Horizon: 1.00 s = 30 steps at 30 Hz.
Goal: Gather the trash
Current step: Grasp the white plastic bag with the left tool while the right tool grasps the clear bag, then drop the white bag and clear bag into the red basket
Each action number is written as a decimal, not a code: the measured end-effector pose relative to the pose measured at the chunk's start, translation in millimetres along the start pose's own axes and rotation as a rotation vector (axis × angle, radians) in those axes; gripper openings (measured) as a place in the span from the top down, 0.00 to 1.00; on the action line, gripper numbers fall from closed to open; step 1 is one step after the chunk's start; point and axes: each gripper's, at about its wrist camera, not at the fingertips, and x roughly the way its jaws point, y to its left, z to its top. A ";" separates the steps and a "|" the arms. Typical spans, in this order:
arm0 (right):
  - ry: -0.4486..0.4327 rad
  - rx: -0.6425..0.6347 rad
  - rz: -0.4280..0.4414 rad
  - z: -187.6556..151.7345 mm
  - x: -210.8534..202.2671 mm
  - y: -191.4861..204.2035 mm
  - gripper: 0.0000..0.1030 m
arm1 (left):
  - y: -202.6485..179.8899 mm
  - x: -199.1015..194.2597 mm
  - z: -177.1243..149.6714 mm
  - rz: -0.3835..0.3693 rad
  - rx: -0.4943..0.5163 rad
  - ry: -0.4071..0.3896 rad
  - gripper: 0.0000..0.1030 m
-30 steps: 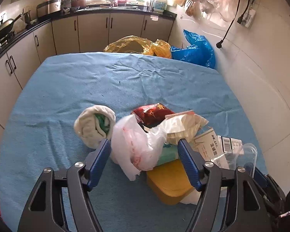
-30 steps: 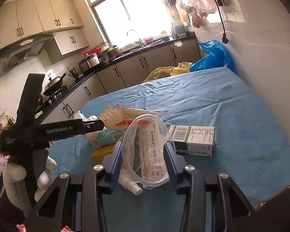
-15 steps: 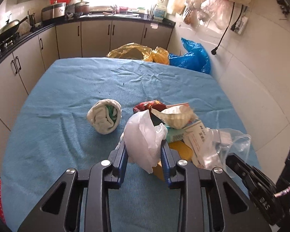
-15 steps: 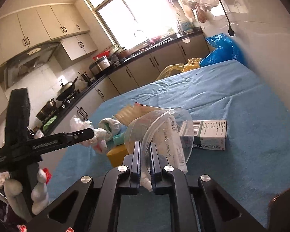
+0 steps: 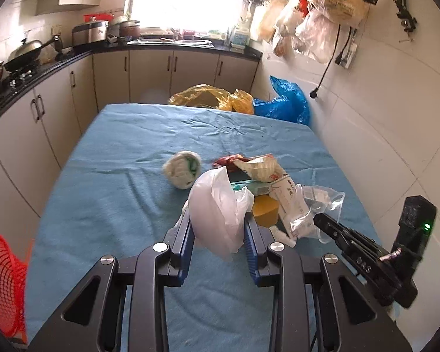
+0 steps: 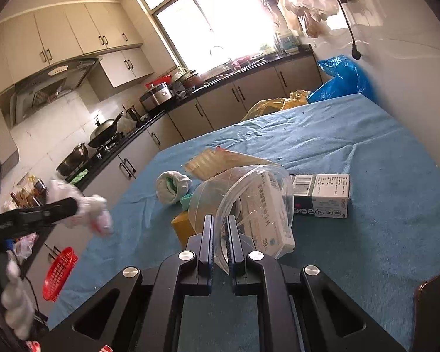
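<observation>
My left gripper is shut on a crumpled white plastic bag and holds it above the blue cloth; it also shows in the right wrist view. My right gripper is shut on the rim of a clear plastic container, lifted and tilted; the container shows in the left wrist view. On the cloth lie a yellow block, a white medicine box, a rolled white and green rag, a red wrapper and a beige packet.
The blue-covered table meets a white tiled wall on the right. A red basket stands off the left edge, also in the right wrist view. Yellow and blue bags sit beyond the far edge. Kitchen cabinets line the left and back.
My left gripper closed on the white bag and lifted it up off the pile. My right gripper closed on the clear container's rim and raised and tilted it.
</observation>
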 end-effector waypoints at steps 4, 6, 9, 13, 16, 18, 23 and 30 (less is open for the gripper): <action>0.002 -0.011 -0.001 -1.7 0.2 3.4 0.92 | 28.2 -34.1 -9.5 0.049 -0.033 -0.036 0.71; 0.002 -0.014 -0.001 -1.6 0.6 4.1 0.92 | 43.1 -46.5 -13.6 0.079 -0.054 -0.050 0.71; 0.013 -0.001 0.006 -1.9 2.2 5.0 0.92 | 73.2 -67.9 -21.4 0.140 -0.098 -0.074 0.71; 0.022 0.030 0.041 2.8 -3.4 8.5 0.92 | 124.6 -101.6 -36.5 0.230 -0.187 -0.097 0.71; 0.033 0.014 0.074 3.8 -8.2 26.3 0.92 | 163.2 -122.0 -48.6 0.292 -0.262 -0.108 0.71; 0.046 -0.008 0.100 2.7 -8.4 43.9 0.92 | 183.5 -132.2 -58.0 0.323 -0.297 -0.112 0.71; 0.103 -0.102 0.178 -10.0 2.2 108.9 0.92 | 234.7 -150.4 -83.5 0.378 -0.376 -0.118 0.71; 0.247 -0.207 0.341 -41.2 47.8 218.7 0.92 | 281.9 -156.2 -112.8 0.433 -0.416 -0.115 0.71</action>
